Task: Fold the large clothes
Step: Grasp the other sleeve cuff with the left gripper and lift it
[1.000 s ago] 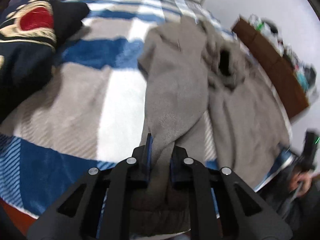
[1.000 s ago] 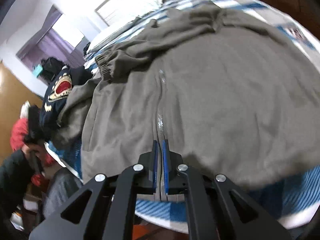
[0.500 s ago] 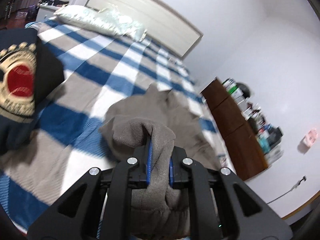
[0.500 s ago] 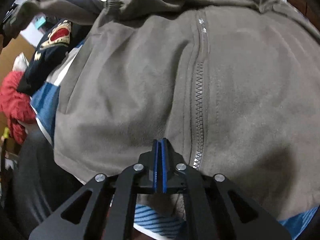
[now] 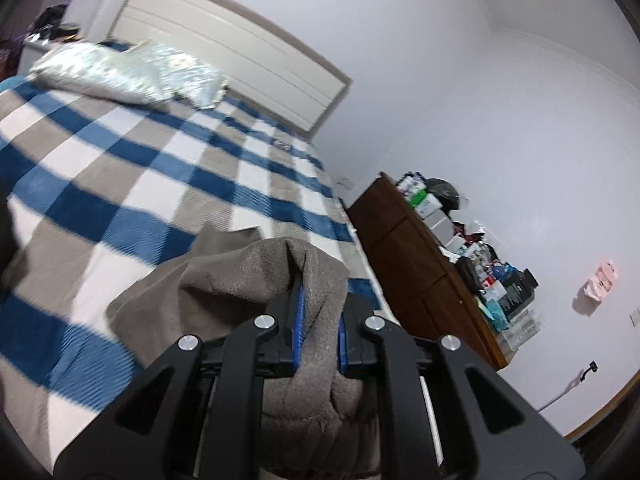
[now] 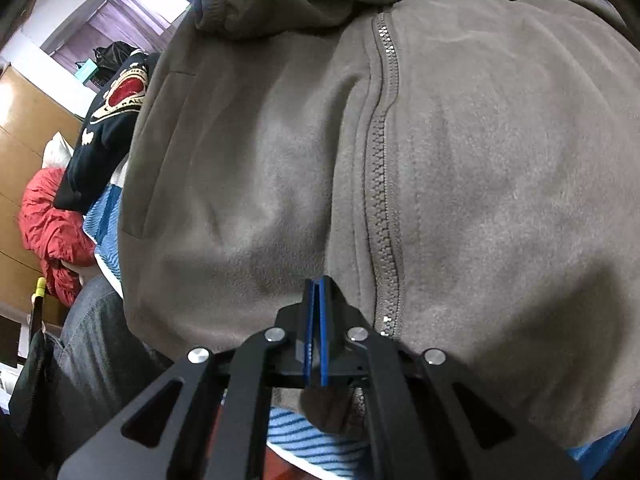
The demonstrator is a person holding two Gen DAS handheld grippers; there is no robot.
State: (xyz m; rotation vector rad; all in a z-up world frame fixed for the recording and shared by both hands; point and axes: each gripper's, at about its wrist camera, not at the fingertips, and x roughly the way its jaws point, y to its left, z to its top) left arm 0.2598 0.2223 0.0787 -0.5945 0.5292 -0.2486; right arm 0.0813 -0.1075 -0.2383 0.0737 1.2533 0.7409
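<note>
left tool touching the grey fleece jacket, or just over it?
Touching. The left wrist view shows the left tool shut on a bunched fold of the grey fleece jacket, fabric pinched between both blue pads.

No legible text anywhere.

A home bedroom: a bed (image 5: 168, 168) with checked blanket, pillow (image 5: 120, 74), headboard (image 5: 240, 48), and a cluttered wooden dresser (image 5: 416, 264).

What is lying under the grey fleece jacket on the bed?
Under the grey fleece jacket lies the checked blanket, blue, white and grey; its striped edge shows below the jacket's hem in the right wrist view. Whether anything else lies beneath cannot be seen, because the jacket covers it.
</note>
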